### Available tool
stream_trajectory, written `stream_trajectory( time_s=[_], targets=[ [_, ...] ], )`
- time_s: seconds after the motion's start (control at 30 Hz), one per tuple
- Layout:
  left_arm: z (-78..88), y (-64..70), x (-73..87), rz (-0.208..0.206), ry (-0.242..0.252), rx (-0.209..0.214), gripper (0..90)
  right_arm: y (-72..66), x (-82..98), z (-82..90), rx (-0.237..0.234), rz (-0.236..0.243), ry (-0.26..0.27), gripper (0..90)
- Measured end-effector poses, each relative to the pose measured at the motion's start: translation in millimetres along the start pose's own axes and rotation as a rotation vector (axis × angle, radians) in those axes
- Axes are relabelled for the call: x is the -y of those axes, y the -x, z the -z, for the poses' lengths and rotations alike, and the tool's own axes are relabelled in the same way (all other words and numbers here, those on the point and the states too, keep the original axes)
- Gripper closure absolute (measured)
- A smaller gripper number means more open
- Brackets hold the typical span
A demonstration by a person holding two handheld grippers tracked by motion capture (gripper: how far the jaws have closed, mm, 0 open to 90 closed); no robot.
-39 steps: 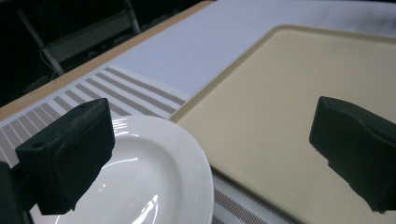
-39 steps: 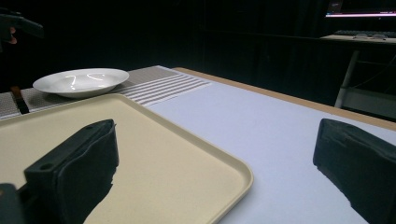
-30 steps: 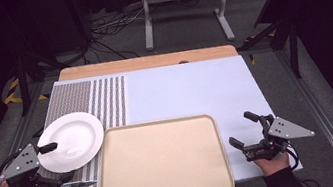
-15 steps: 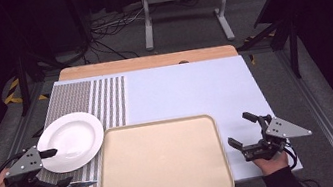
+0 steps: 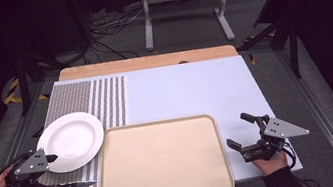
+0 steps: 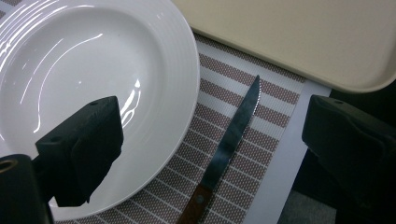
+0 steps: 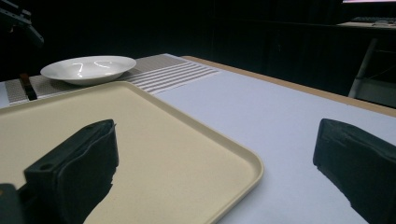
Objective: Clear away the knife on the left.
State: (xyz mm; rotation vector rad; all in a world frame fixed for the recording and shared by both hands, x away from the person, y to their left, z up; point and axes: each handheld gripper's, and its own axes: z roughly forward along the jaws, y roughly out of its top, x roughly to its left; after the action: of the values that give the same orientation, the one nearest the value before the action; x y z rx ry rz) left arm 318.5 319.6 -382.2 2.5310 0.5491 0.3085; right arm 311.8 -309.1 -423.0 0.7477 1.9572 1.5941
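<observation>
Both tongs I see at the near edge of the table, one on each side of the tray (image 5: 161, 162). My left gripper (image 5: 53, 173) hangs over the striped placemat (image 5: 104, 98), with its jaws spread wide and nothing between them. In the left gripper view, one jaw is above the near rim of the white plate (image 6: 93, 79) and the other is past the mat's edge, over the tray's corner. The knife (image 6: 229, 149) lies flat on the mat between them, just beside the plate, with its blade pointing toward the tray; I think it touches neither jaw, but the wooden handle is cut off at the picture's edge. The beige tray lies in the middle, close to the plate. My right gripper (image 5: 238, 133) is low beside the tray's right edge, jaws also wide apart and empty, one over the tray and one over the pale blue table cover (image 7: 289, 121).
</observation>
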Motion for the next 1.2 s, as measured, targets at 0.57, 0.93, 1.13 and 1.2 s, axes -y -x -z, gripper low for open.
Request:
stream_trajectory(
  time_s=[0.57,0.93,1.13,1.2],
  targets=[
    [-6.0,3.5,9.1,-0.041,-0.235,0.064,7.0,-1.5,-0.9,-0.3,-0.028,0.006,0.01,0.8],
    [-19.1,-4.3,17.3,-0.086,-0.365,0.088,14.2,-2.9,-0.6,-2.5,-0.048,0.014,0.0,0.8],
    [-23.3,-11.3,17.7,-0.141,-0.381,0.097,25.9,-3.5,-0.8,-2.1,-0.054,0.021,-0.004,0.8],
    [-25.2,-14.2,17.9,-0.164,-0.391,0.117,31.8,-3.4,-0.6,-2.1,-0.058,0.02,-0.006,0.8]
  ],
)
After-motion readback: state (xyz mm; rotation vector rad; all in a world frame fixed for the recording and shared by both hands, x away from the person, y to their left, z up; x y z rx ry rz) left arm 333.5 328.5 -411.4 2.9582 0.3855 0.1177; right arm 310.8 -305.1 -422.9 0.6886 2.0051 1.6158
